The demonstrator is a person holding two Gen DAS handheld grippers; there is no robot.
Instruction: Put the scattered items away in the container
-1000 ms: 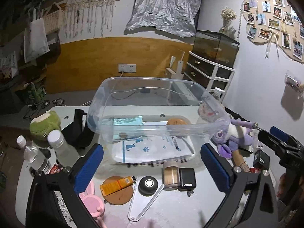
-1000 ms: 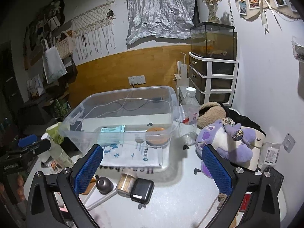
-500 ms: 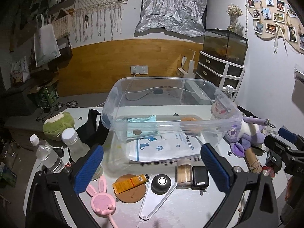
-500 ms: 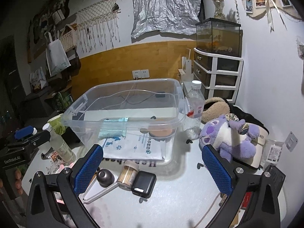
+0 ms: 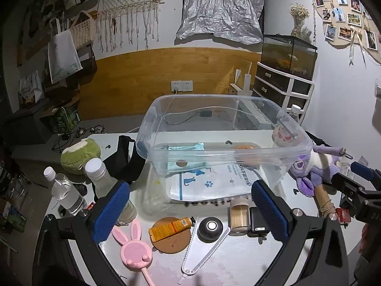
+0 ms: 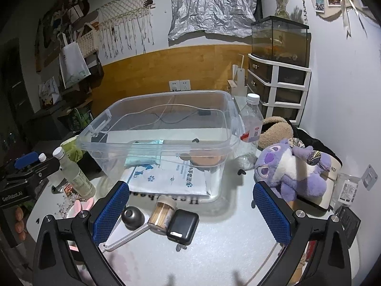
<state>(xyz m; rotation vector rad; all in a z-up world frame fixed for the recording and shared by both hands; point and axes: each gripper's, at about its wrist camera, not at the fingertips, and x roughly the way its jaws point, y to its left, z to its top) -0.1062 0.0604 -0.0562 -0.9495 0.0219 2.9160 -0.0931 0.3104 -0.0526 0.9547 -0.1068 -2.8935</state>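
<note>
The jaws of the left gripper [image 5: 190, 211] stand wide apart and hold nothing; the jaws of the right gripper [image 6: 191, 212] are spread just as wide and are likewise empty. Both hang above the near part of the white counter [image 6: 228, 243], where a stretch of bare surface lies in front of the clutter.

Between the left jaws lies a row of small things: a smooth orange tube [image 5: 170, 225] resting on a round cork coaster [image 5: 171, 239], a black dome-shaped bell [image 5: 210, 226], a clear jar of toothpicks [image 5: 238, 215] and, touching it, a rounded black case [image 5: 258, 221]. A white saw-toothed plastic clip [image 5: 202, 250] runs under the bell. A flat pink rabbit-eared mirror [image 5: 135, 247] lies by the left pad.

Just behind this row sits the clear plastic bin [image 5: 223, 152], its near wall close to the jar. It rests on a white printed pouch [image 5: 214, 181]; a teal packet [image 5: 188, 147] and something orange show through it.

A fuzzy purple plush toy [image 6: 293, 169] lies just right of the bin, and clear bottles [image 5: 66, 193] stand at the counter's left edge.
</note>
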